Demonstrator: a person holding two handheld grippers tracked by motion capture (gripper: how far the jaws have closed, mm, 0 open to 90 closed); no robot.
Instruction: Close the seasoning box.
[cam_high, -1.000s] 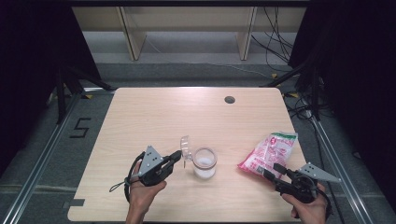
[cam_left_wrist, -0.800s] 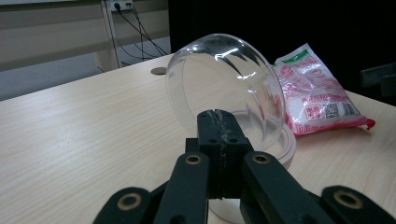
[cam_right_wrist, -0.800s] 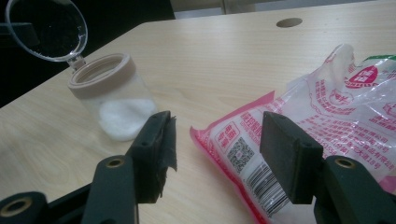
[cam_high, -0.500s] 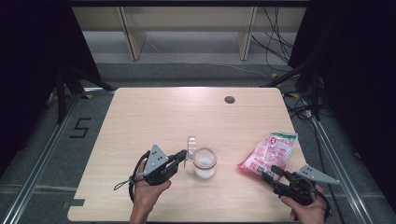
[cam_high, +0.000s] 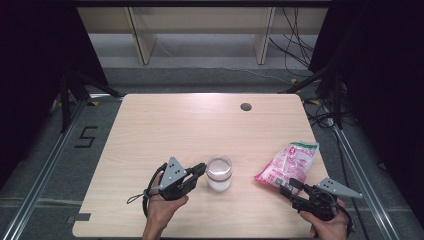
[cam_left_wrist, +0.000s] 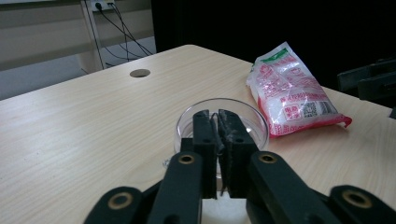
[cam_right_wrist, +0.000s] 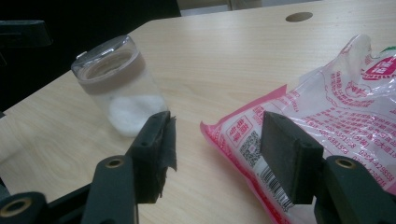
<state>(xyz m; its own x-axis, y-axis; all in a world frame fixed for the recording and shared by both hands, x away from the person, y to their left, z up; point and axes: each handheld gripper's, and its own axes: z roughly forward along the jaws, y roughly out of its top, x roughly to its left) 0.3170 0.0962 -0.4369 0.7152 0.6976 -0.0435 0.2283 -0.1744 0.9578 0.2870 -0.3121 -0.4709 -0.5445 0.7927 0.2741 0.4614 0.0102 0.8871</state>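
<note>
A clear glass jar (cam_high: 219, 174) with white powder in its bottom stands near the front middle of the table, a clear lid lying on its mouth. My left gripper (cam_high: 201, 169) points at the jar's left rim. In the left gripper view its jaws (cam_left_wrist: 217, 116) have just been opening and stand a narrow slit apart over the jar's top (cam_left_wrist: 254, 116); I see nothing pressed between them. A pink and white plastic bag (cam_high: 288, 162) lies at the right. My right gripper (cam_high: 286, 189) is open at the bag's near end, its pads wide apart around the bag's corner (cam_right_wrist: 243, 135) without touching it.
The light wooden table (cam_high: 175, 125) has a round cable hole (cam_high: 245, 106) near its far edge. The jar (cam_right_wrist: 119, 88) stands left of the bag (cam_right_wrist: 327, 121) in the right gripper view. Cables and table legs lie on the floor beyond.
The clear lid stood upright in my left gripper just left of the jar; now it lies on the jar. The left gripper has moved right, up to the jar. The right gripper has kept still.
</note>
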